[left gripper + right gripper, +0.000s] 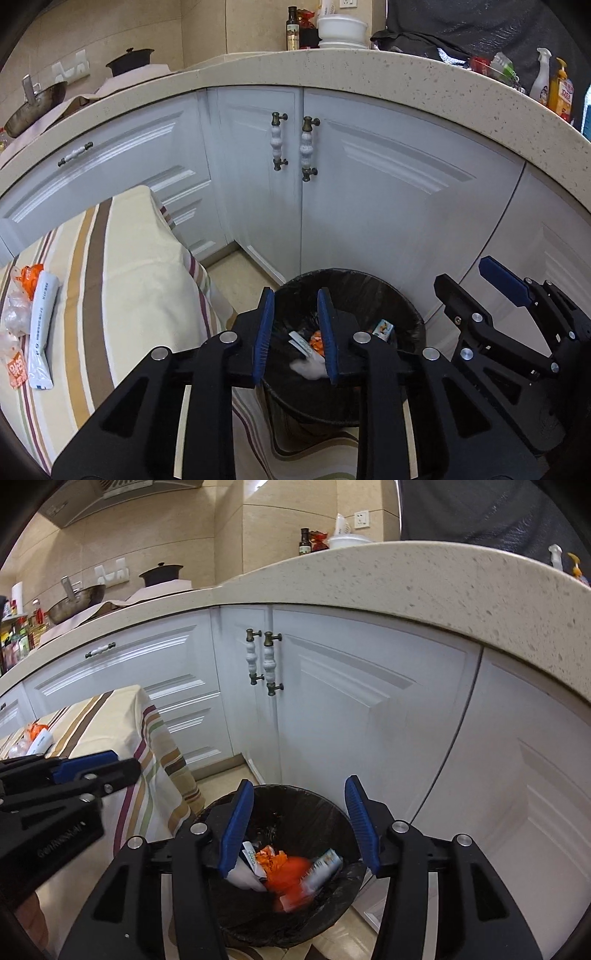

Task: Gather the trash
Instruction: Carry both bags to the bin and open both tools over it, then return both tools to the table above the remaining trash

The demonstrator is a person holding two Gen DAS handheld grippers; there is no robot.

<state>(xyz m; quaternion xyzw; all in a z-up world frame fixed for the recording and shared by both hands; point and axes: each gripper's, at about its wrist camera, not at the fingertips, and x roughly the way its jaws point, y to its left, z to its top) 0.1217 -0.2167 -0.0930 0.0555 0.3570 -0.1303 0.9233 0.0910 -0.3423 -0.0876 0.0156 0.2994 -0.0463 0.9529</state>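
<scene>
The left gripper (295,336) hangs over the bin (413,314), its blue pads a narrow gap apart with nothing pinched between them. The right gripper (301,827) hangs over the same bin (334,812), its jaws spread wider, and nothing is between its pads either. Each gripper shows at the edge of the other's view, close alongside.

The bin is round, lined with a black bag, and stands on the floor at the corner of the white cabinets (369,709), just beside the hanging cloth (122,258) of the table. In the bin lie an orange wrapper (275,862), a blurred orange lump (291,878), a white tissue (310,369), a small white-and-blue packet (325,864) and a small printed box (382,328) against the far wall.

More trash remains on the striped cloth, well apart from the bin: a white tube (41,332), an orange wrapper (31,275) beside it, and clear crumpled plastic (14,314).
</scene>
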